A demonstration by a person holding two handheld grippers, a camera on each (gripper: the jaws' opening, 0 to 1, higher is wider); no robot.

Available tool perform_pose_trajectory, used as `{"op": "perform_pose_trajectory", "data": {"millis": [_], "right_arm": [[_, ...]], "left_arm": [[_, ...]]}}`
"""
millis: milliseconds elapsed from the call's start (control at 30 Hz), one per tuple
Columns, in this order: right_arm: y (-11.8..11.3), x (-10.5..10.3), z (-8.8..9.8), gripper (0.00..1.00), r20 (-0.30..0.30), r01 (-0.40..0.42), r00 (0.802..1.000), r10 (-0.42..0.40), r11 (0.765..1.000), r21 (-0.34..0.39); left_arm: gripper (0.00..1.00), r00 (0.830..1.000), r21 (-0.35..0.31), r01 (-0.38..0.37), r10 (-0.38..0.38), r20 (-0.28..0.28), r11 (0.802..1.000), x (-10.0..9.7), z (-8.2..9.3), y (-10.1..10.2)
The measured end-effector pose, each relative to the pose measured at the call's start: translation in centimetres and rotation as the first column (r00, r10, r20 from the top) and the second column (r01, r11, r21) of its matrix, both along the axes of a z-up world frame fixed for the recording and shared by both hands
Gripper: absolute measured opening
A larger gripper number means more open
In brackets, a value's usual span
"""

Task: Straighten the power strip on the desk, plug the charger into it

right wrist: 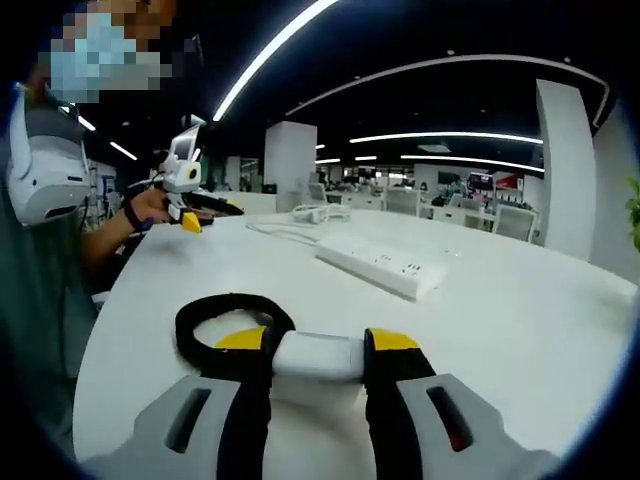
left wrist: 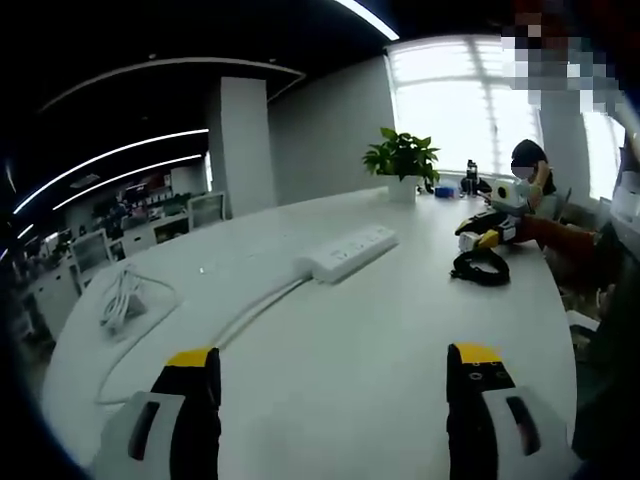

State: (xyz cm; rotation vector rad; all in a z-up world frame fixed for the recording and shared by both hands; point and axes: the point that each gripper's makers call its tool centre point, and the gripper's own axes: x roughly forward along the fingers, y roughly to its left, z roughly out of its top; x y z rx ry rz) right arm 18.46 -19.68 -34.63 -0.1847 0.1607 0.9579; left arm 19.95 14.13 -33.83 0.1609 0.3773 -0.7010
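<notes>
The white power strip [left wrist: 350,252] lies at an angle in the middle of the white desk, its white cord running toward me. My left gripper [left wrist: 335,370] hovers well short of it, jaws wide apart with nothing between them. In the right gripper view the same power strip [right wrist: 385,265] lies ahead on the right. My right gripper [right wrist: 318,345] is shut on a white charger block [right wrist: 318,357] resting on the desk, with its black cable [right wrist: 235,312] looped behind. The right gripper [left wrist: 487,235] and that black cable loop [left wrist: 480,267] also appear right of the strip. A hand holds the left gripper [right wrist: 190,215] at far left.
A coiled white cable [left wrist: 125,295] lies at the desk's left side, seen too as a white bundle [right wrist: 312,213] beyond the strip. A potted plant [left wrist: 403,160] stands at the far edge by the window. The desk's curved rim [left wrist: 560,300] runs along the right.
</notes>
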Motion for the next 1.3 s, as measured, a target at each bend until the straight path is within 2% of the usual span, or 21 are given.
{"op": "perform_pose_trajectory", "data": {"millis": [667,933,1300], "right_arm": [[-0.1,0.5,0.1,0.36,0.013,-0.149,0.989,0.149,0.989,0.009],[0.1,0.0,0.0,0.36,0.02,-0.241,0.97,0.241,0.97,0.009],[0.4,-0.4,0.1,0.36,0.016,-0.325,0.946,0.325,0.946,0.012]], "left_arm": [[0.96,1.0,0.012,-0.026,0.026,-0.006,1.0,-0.1,0.0,0.2],[0.95,0.999,0.024,-0.04,0.041,-0.012,0.999,-0.5,-0.2,0.2],[0.95,0.998,0.038,-0.049,0.05,-0.025,0.998,-0.8,-0.5,0.3]]}}
